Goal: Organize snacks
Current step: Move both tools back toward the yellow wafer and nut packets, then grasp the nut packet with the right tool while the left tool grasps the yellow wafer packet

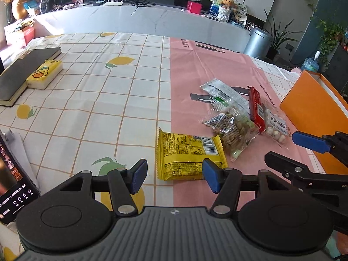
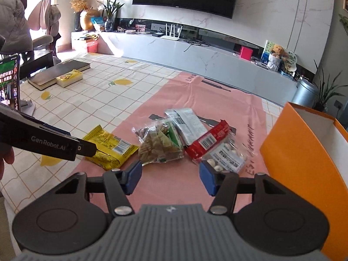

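A yellow snack packet (image 1: pixel 188 155) lies flat on the table, right in front of my open, empty left gripper (image 1: pixel 174 177); it also shows in the right wrist view (image 2: pixel 109 148). A pile of snacks lies on the pink mat (image 2: pixel 195 100): a clear bag of green crackers (image 2: pixel 158 144), a red-topped bag of white balls (image 2: pixel 219 150) and a silver packet (image 2: pixel 187 122). My right gripper (image 2: pixel 170 177) is open and empty, just short of the pile. An orange box (image 2: pixel 304 158) stands open at the right.
A dark book (image 1: pixel 24 71) and a yellow tissue pack (image 1: pixel 44 74) lie at the far left of the lemon-print tablecloth. A lit phone (image 1: pixel 13 178) stands at the left edge. A TV console runs behind the table.
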Demonstrator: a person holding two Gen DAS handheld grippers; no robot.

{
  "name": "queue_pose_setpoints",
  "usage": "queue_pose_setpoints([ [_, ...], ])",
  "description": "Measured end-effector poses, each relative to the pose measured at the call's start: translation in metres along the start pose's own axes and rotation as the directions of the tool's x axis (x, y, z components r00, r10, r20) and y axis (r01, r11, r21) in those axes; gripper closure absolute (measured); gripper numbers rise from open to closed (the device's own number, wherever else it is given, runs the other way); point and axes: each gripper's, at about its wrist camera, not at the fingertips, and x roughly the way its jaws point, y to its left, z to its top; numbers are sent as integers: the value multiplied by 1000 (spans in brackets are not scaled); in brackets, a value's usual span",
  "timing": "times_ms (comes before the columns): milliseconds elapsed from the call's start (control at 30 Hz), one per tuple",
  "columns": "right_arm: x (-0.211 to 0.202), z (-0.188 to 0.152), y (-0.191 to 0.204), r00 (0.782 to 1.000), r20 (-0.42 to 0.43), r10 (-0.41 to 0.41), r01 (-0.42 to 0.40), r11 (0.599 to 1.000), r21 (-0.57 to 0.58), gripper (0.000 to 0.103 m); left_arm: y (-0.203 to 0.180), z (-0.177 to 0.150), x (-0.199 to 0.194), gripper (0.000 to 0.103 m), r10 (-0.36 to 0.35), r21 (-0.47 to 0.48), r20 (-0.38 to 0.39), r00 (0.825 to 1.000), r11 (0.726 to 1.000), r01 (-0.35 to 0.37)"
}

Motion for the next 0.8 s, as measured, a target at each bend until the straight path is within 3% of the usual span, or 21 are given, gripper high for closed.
queue_pose_setpoints([
  [367, 55, 15, 11, 1000, 0, 13, -13, 994, -105, 50, 10, 6, 14, 39, -56, -47, -39, 998, 997, 54],
  [533, 58, 13, 8, 999, 7, 32, -31, 995, -100, 69, 9, 3, 10, 48, -113, -69, -72, 991, 992, 109],
  [633, 52, 11, 9, 999, 7, 31, -30, 995, -97, 74, 6, 0, 8, 50, -148, -73, -85, 985, 987, 142],
  [667, 50, 10, 10, 1000, 8, 28, -27, 995, -95, 80, 4, -1, 8, 50, -152, -65, -87, 985, 987, 146],
  [700, 48, 9, 10, 1000, 6, 10, -9, 995, -98, 103, 2, -3, 7, 51, -158, -53, -91, 983, 987, 154],
  [800, 42, 5, 5, 999, -30, 34, -36, 997, -69, 103, -5, -7, 6, 55, -223, -47, -108, 969, 975, 219],
])
